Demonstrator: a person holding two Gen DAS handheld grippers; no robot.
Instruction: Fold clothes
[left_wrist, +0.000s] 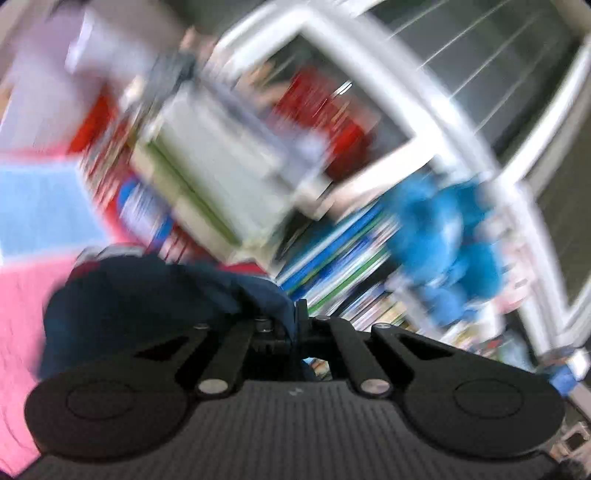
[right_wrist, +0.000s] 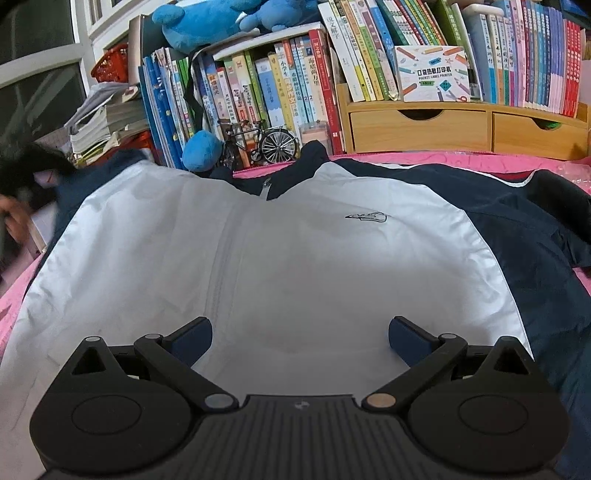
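A white and navy jacket (right_wrist: 295, 240) lies spread front-up on a pink cloth (right_wrist: 11, 306), its navy right sleeve (right_wrist: 535, 229) stretched to the right. My right gripper (right_wrist: 300, 336) is open and empty, hovering over the jacket's lower white front. My left gripper (left_wrist: 295, 325) is shut on a fold of the jacket's navy fabric (left_wrist: 147, 295), held up above the pink cloth (left_wrist: 22, 332); that view is heavily blurred. The left gripper and hand show as a dark blur at the far left of the right wrist view (right_wrist: 22, 184).
Rows of books (right_wrist: 295, 74) stand behind the cloth, with wooden drawers (right_wrist: 461, 129), a model bicycle (right_wrist: 262, 142), blue plush toys (right_wrist: 207, 22) and a paper stack (right_wrist: 107, 122). A window frame (left_wrist: 424, 110) and blue plush (left_wrist: 443, 229) show in the left wrist view.
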